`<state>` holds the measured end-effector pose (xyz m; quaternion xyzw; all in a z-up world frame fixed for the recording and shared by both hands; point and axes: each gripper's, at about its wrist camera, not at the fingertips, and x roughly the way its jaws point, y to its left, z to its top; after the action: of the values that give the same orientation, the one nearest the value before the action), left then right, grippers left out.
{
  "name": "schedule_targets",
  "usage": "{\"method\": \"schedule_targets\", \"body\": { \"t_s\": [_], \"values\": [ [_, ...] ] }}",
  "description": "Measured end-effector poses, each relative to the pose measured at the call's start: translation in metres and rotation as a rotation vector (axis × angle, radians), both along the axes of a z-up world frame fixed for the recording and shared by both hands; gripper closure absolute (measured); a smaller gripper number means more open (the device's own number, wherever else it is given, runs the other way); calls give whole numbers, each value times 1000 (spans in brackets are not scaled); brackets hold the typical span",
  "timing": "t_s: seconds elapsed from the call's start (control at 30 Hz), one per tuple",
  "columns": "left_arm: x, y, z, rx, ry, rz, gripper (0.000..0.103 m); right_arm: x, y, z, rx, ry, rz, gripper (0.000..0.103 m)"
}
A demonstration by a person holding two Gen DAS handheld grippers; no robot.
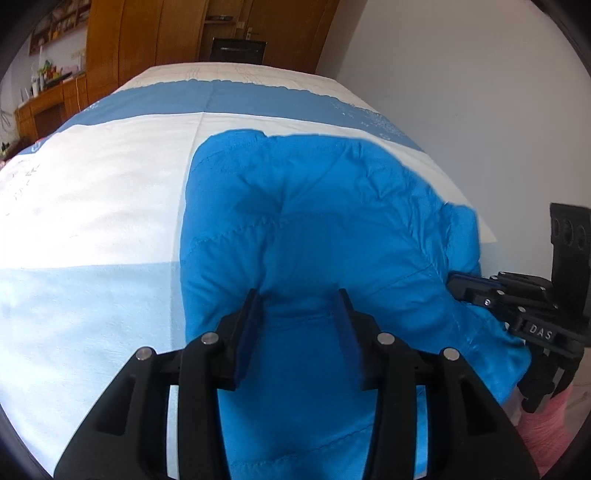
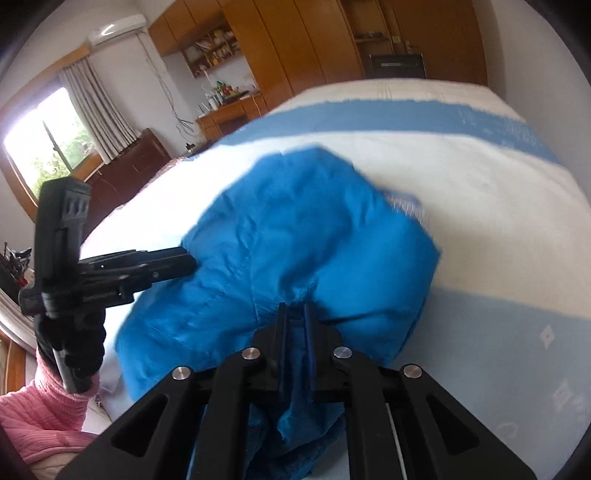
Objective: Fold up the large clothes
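A bright blue quilted jacket lies bunched on the bed, also seen in the right wrist view. My left gripper is open, its jaws apart over the jacket's near edge, with fabric between them. In the right wrist view the left gripper touches the jacket's left side. My right gripper is shut on a fold of the jacket at its near edge. In the left wrist view the right gripper meets the jacket's right side.
The bed has a white, light blue and blue striped cover. Wooden wardrobes and a desk stand beyond it. A white wall runs along the bed's right side. A window is at the left.
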<state>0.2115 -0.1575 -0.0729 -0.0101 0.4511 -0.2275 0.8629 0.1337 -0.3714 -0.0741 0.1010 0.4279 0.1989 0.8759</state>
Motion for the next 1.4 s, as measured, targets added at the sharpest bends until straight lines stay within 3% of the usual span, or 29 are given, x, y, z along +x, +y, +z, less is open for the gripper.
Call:
{"method": "schedule_targets", "body": {
  "t_s": [0.13, 0.23, 0.3, 0.5, 0.6, 0.9, 1.23, 1.4],
  "values": [
    [-3, 1, 1, 18, -2, 2, 61, 5, -6, -3, 57, 24, -17, 98],
    [-7, 13, 12, 3, 6, 16, 59, -2, -13, 8, 71, -1, -27, 90],
    [-16, 26, 23, 5, -28, 31, 41, -11, -19, 20, 86, -30, -43, 80],
    [-29, 52, 36, 21, -97, 58, 22, -19, -48, 28, 206, -24, -68, 28],
    [-31, 55, 35, 18, -94, 41, 16, -15, -62, 15, 289, 26, -77, 19],
    [-14, 63, 16, -47, -17, 9, 14, -6, -81, -21, 489, 117, -62, 4],
    [4, 57, -5, -105, 70, -57, 13, 9, -74, -49, 529, 178, -22, 4],
    [13, 54, -16, -163, 115, -99, 8, 13, -75, -62, 596, 211, -1, 4]
  ]
}}
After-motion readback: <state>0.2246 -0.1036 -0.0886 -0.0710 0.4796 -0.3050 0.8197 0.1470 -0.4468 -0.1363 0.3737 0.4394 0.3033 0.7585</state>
